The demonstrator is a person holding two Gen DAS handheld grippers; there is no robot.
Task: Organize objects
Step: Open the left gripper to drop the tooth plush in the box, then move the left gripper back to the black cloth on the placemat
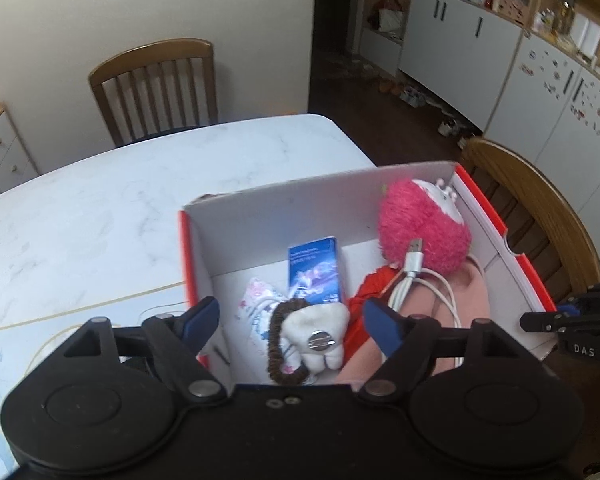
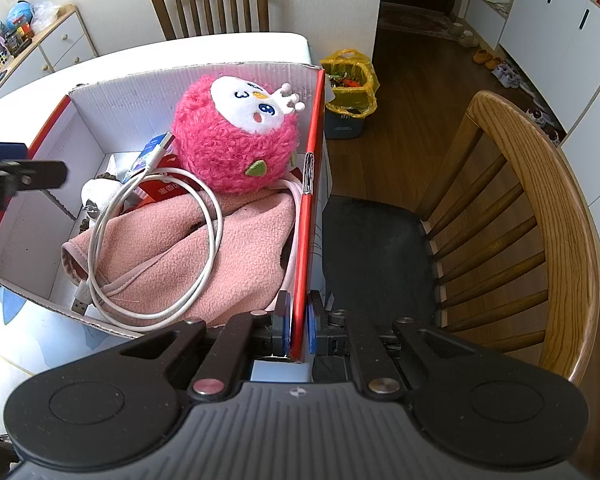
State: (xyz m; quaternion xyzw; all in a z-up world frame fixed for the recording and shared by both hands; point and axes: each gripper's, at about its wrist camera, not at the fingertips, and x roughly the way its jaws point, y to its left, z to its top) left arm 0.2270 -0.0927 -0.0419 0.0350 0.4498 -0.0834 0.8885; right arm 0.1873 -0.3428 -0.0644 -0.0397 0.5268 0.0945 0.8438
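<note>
A white cardboard box (image 1: 260, 204) with red outer sides stands on the marble table (image 1: 140, 184). Inside lie a pink plush ball (image 2: 236, 136) with a white face, a coiled white USB cable (image 2: 156, 240) on a pink fleece cloth (image 2: 228, 256), a small blue carton (image 1: 314, 272), and a white tooth-shaped plush (image 1: 326, 330) ringed by a brown hair tie (image 1: 277, 336). My left gripper (image 1: 291, 312) hovers open above the tooth plush, its pads touching nothing. My right gripper (image 2: 298, 320) is shut on the box's red right wall (image 2: 306, 208) at its near corner.
One wooden chair (image 2: 520, 220) stands right beside the box's right side; another (image 1: 156, 84) stands at the table's far edge. A bin with a yellow bag (image 2: 350, 88) sits on the floor beyond. White cabinets (image 1: 460, 36) line the far right.
</note>
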